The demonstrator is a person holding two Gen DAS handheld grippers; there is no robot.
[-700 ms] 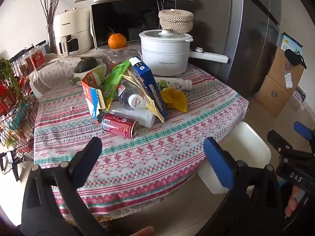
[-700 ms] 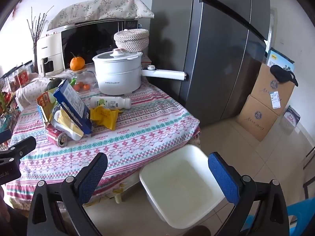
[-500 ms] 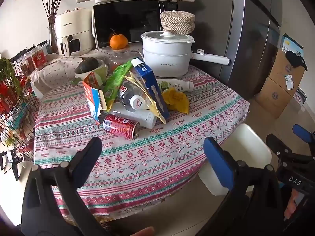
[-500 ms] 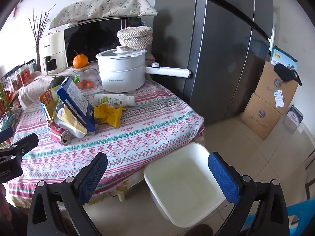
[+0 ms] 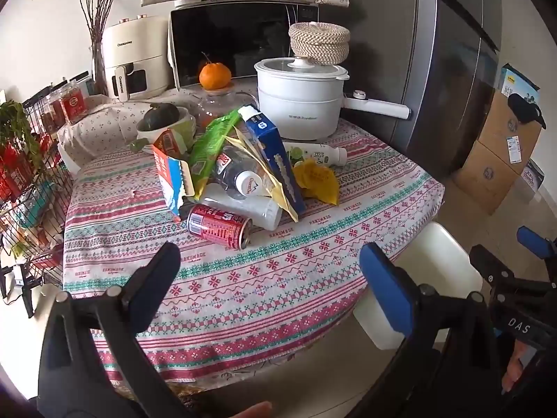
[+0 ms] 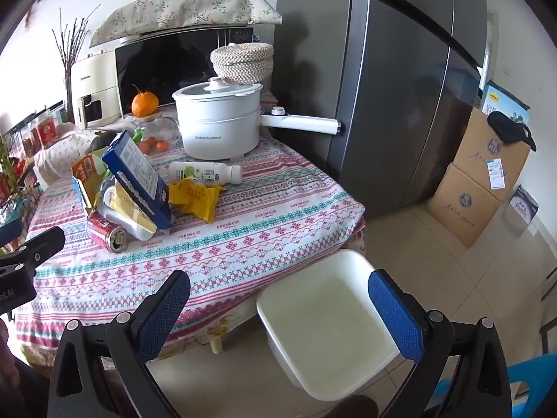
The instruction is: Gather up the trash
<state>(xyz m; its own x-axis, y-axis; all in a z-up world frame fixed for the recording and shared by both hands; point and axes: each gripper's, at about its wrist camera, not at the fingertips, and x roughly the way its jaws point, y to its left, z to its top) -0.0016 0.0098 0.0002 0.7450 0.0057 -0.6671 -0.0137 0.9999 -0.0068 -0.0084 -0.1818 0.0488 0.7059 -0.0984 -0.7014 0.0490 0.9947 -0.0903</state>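
A heap of trash lies on the patterned tablecloth [image 5: 243, 278]: a red can [image 5: 218, 226] [image 6: 106, 231] on its side, a blue carton [image 5: 273, 160] [image 6: 137, 179], a clear bottle [image 5: 240, 177], a green wrapper [image 5: 212, 142], an orange-and-blue carton [image 5: 170, 170], a yellow wrapper [image 5: 318, 181] [image 6: 196, 198] and a white drink bottle [image 5: 320, 155] [image 6: 205, 173]. A white bin [image 6: 323, 327] [image 5: 438, 254] stands on the floor beside the table. My left gripper [image 5: 269, 278] hangs open over the table's near edge, short of the can. My right gripper [image 6: 278, 299] stands open above the bin, nothing between its fingers.
A white pot [image 5: 299, 104] with a long handle, an orange [image 5: 214, 76], a microwave [image 5: 240, 41] and an air fryer [image 5: 134, 59] stand at the back. A grey fridge [image 6: 400, 87] and cardboard boxes [image 6: 484, 174] are to the right; a wire rack [image 5: 24, 181] is on the left.
Both grippers have edged forward toward the table, so the trash heap and bin look slightly nearer. Both stay open and nothing on the table has moved.
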